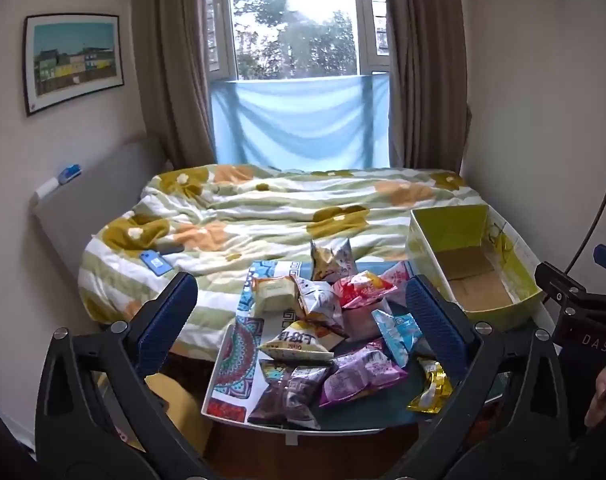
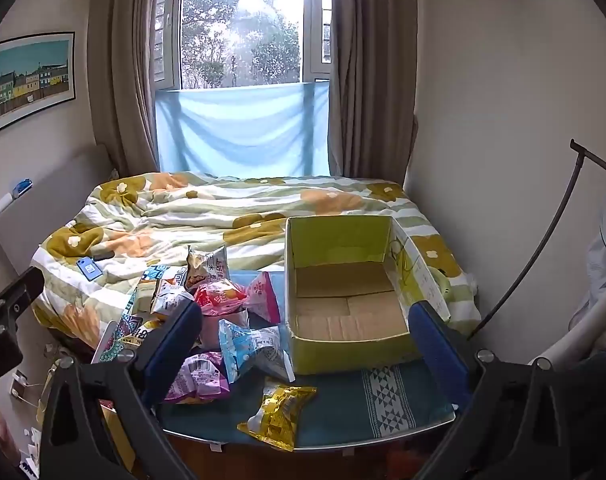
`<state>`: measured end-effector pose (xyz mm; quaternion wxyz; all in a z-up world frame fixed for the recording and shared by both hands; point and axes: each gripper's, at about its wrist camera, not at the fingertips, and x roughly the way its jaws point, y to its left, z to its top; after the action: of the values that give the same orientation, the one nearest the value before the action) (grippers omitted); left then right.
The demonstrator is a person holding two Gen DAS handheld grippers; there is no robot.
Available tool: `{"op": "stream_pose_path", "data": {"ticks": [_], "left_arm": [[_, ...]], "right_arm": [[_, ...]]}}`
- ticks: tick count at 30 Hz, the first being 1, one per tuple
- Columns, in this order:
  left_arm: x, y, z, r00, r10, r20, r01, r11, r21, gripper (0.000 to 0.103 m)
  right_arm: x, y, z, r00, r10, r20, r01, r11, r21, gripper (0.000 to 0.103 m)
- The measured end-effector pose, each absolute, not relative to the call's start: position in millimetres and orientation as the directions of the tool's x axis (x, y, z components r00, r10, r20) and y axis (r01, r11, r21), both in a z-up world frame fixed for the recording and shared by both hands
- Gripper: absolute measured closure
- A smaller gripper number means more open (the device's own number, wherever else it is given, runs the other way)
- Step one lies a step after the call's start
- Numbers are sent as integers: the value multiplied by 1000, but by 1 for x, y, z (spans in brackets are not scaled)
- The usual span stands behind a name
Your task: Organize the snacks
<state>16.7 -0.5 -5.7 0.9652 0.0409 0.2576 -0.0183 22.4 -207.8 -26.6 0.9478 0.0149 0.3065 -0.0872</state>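
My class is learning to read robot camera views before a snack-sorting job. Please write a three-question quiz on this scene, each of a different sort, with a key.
1. True or false: the green cardboard box already holds snack packets.
2. Multiple choice: the gold packet lies (A) inside the box, (B) on the table in front of the box, (C) on the bed.
3. Fill in: the left gripper and the right gripper both have their jaws ____.

Key: 1 false, it is empty; 2 B; 3 open, with nothing held.
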Motion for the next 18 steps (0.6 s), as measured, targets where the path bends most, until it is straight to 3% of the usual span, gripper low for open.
{"op": "stream_pose_path", "data": {"ticks": [18], "left_arm": [[23, -5, -11, 850, -16, -526, 58, 996, 65, 0]], "right_arm": [[30, -206, -25, 793, -159, -588, 175, 984, -31, 0]]}}
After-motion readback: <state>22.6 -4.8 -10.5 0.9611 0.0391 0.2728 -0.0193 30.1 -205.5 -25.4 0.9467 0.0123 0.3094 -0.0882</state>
